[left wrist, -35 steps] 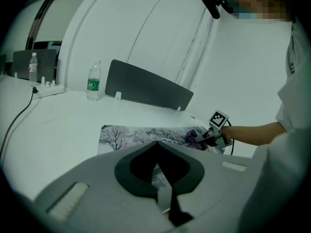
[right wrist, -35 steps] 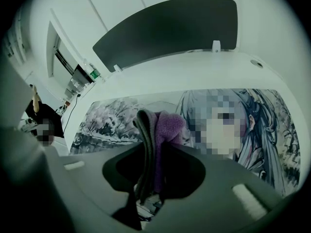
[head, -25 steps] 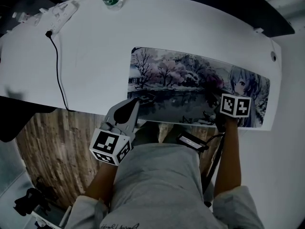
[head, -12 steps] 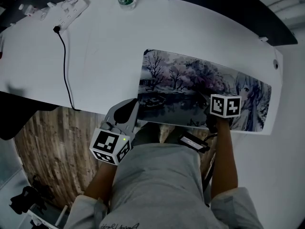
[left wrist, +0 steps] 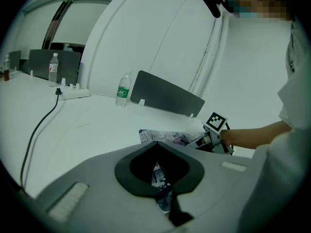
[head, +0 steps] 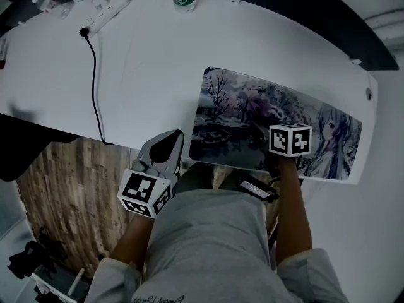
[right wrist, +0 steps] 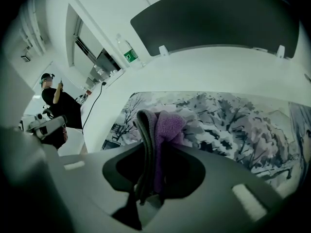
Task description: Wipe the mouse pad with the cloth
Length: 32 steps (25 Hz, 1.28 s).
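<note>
Right gripper view: the right gripper (right wrist: 151, 176) has its jaws clamped on a folded purple-and-grey cloth (right wrist: 165, 127), which rests on the printed mouse pad (right wrist: 233, 120) near its front edge. Head view: the left gripper (head: 163, 149), jaws together and holding nothing, sits at the near edge of the white desk (head: 145, 74), just beside the pad's left corner.

White desk (head: 145, 62) over wood-plank floor (head: 69, 194), dark partition (left wrist: 165, 98) behind.
</note>
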Each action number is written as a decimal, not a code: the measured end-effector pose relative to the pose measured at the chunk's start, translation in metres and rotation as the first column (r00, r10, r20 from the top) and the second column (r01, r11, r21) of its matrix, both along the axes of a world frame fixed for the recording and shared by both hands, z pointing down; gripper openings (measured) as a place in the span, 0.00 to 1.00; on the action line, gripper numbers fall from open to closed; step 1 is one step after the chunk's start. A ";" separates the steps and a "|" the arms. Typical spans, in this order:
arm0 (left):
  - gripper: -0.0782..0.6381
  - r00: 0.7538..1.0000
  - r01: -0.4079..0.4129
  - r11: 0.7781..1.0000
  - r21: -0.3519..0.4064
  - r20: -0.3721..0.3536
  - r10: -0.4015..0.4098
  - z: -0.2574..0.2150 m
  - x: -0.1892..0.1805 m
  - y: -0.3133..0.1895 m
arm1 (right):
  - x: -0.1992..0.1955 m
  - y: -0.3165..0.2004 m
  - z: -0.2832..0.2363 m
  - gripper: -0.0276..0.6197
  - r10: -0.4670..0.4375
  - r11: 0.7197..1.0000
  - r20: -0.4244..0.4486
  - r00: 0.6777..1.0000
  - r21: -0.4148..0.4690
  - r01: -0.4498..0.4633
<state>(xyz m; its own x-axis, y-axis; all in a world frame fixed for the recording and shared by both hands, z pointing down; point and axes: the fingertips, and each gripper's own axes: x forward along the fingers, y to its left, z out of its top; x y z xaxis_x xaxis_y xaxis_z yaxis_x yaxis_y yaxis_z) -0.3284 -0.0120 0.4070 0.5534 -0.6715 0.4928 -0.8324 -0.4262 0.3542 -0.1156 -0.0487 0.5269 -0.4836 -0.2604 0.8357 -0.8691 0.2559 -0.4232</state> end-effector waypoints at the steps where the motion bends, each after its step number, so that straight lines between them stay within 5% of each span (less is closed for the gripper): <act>1: 0.13 1.000 0.007 1.000 0.001 0.001 -0.007 0.000 -0.004 -0.001 | -0.006 -0.001 0.000 0.19 -0.013 1.000 0.003 1.000 0.002 0.013; 32: 0.13 0.993 0.116 0.993 -0.018 0.028 -0.115 0.006 -0.055 -0.002 | -0.164 0.003 -0.003 0.19 -0.285 0.958 0.164 0.944 0.025 0.285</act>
